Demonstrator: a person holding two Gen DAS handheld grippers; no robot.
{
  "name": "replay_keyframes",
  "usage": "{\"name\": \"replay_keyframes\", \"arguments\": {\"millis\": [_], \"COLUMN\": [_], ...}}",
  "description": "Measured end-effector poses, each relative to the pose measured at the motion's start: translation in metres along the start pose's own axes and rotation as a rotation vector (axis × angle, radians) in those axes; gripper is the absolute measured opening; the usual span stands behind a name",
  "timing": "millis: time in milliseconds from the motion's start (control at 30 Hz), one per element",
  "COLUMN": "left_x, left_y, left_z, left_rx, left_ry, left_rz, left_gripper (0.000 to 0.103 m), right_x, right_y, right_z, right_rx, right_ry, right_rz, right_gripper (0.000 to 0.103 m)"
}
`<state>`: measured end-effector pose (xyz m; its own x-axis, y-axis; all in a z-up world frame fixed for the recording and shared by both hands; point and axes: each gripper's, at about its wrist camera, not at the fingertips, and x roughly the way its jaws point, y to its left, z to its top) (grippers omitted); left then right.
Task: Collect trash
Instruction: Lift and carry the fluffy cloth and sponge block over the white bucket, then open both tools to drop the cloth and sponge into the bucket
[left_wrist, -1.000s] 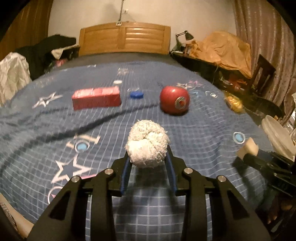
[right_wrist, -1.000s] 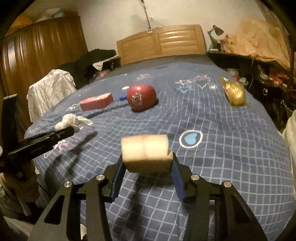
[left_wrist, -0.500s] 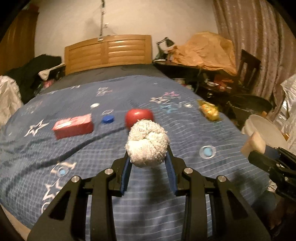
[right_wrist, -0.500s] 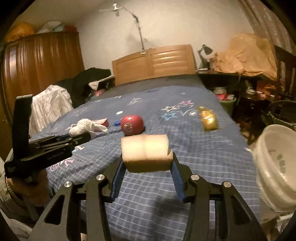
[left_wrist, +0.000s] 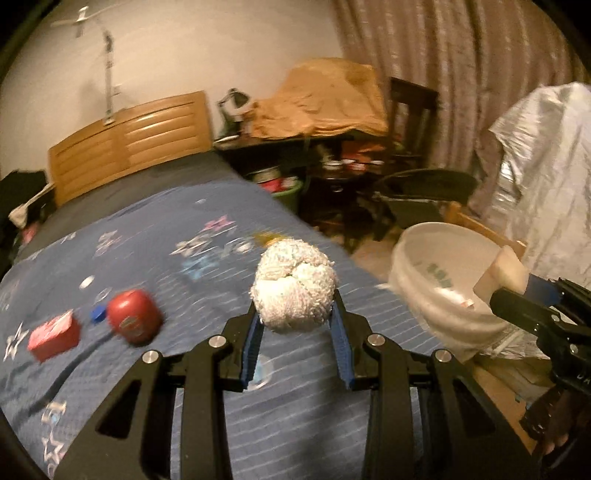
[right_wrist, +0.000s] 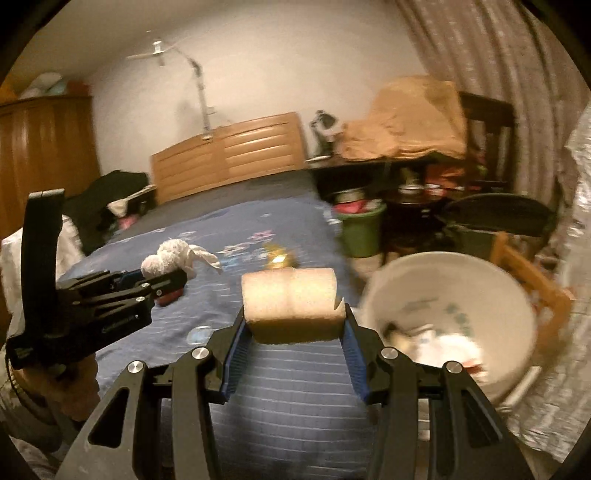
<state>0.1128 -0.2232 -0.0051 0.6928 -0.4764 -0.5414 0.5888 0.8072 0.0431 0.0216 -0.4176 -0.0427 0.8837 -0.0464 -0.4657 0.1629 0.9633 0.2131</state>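
The wide white plastic basin (right_wrist: 448, 325), some scraps already in it, sits at the lower right of the right wrist view — just right of the right gripper (right_wrist: 293, 325), whose jaws are clamped on a pale tan foam block (right_wrist: 291, 306) lying crosswise between the blue pads. That hand looks the nearer. In the left wrist view the basin (left_wrist: 439, 266) lies further right of the left gripper (left_wrist: 297, 321) — pinched on a balled white terry cloth (left_wrist: 295, 288) over the blue star-print bedspread (left_wrist: 155, 258).
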Motion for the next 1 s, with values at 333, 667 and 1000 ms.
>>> {"name": "replay_keyframes", "arguments": {"millis": [333,667,1000], "left_x": [0.051,0.083,0.097], "left_y": [-0.091,-0.151,-0.167], "left_z": [0.050,0.067,0.056], "left_rx": [0.115,0.206,0.255], "left_ry": [0.006,0.042,0.080], "left_rz": [-0.143,-0.238,-0.236], "left_gripper": [0.033,0.033,0.033], "right_x": [-0.031,-0.037,-0.020], "right_y": [-0.121,-0.193,-0.186], "right_z": [0.028,0.049,0.038], "right_rx": [0.085,0.127,0.139], "right_ry": [0.034,0.068,0.101], "right_rz": [-0.223,-0.293,-0.285], "right_gripper": [0.048,0.048,0.048]}}
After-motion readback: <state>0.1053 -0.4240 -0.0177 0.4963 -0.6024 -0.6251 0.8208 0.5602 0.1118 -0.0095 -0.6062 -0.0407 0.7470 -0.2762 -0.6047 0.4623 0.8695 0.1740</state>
